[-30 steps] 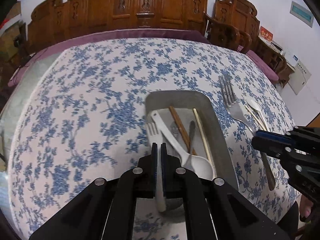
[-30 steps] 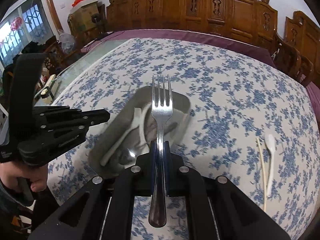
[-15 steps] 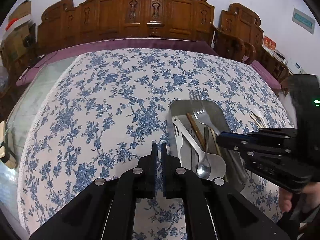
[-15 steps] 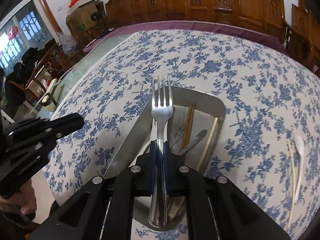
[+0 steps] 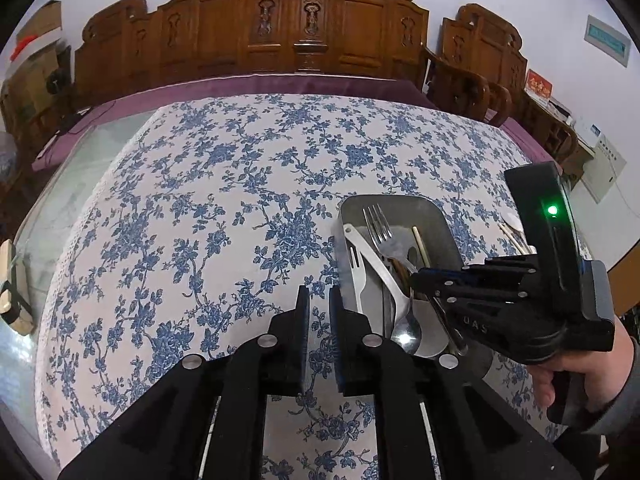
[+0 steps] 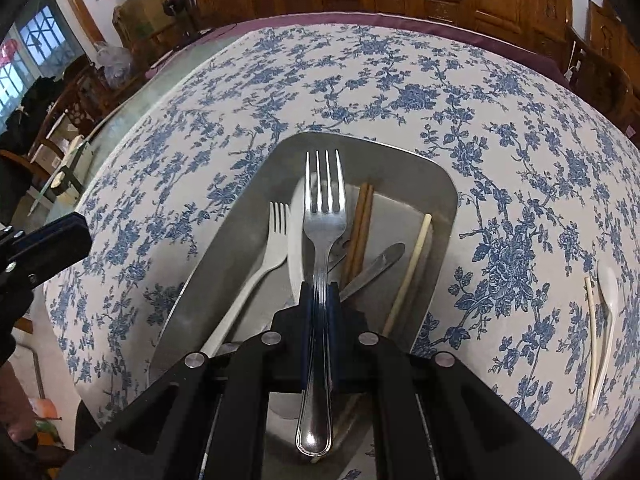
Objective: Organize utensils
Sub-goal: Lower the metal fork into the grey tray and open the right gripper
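A grey metal tray (image 6: 408, 168) (image 5: 444, 220) sits on the blue-flowered tablecloth. My right gripper (image 6: 320, 292) (image 5: 416, 280) is shut on a steel fork (image 6: 324, 216) (image 5: 378, 226) and holds it low over the tray, tines pointing away. In the tray lie a white plastic fork (image 6: 264, 256), brown chopsticks (image 6: 360, 228), a pale chopstick (image 6: 412, 264), a knife (image 6: 380, 264) and a metal spoon (image 5: 406, 332). My left gripper (image 5: 319, 300) is nearly closed and empty, just left of the tray over the cloth.
A white spoon (image 6: 606, 320) and pale chopsticks (image 6: 592, 320) lie on the cloth right of the tray. Carved wooden chairs (image 5: 304, 36) line the far edge of the table. Bare glass tabletop (image 5: 84, 156) shows at the left.
My right gripper has carried the steel fork over the tray and lowered it toward the utensils. My left gripper has let go of the white utensil and moved left off the tray.
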Demonstrator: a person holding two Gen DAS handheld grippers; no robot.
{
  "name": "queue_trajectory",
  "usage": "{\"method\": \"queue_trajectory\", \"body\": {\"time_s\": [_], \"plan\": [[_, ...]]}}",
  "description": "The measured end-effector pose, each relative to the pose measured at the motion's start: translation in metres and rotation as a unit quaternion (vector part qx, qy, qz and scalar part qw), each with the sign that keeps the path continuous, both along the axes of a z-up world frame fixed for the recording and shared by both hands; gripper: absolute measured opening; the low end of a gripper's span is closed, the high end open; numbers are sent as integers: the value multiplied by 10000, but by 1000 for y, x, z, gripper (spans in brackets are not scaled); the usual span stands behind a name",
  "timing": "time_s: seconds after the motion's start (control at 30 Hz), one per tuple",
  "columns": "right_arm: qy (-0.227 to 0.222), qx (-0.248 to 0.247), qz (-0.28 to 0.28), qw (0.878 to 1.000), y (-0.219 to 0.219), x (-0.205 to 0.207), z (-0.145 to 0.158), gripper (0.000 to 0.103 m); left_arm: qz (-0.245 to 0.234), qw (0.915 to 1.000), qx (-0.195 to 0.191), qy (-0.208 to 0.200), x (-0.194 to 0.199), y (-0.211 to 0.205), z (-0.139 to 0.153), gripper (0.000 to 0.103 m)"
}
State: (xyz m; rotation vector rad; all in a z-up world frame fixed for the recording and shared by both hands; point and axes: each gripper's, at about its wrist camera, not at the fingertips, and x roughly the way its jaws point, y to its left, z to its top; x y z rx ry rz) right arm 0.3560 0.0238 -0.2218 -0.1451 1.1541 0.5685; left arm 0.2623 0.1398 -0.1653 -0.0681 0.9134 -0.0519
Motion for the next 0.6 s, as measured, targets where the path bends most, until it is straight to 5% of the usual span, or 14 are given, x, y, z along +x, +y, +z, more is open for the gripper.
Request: {"method": "queue_trajectory", "body": {"time_s": [0.6], "plan": [[-466, 659, 195, 9965, -40, -23, 46, 12, -70, 9999, 89, -53, 0, -23, 8, 16]]}}
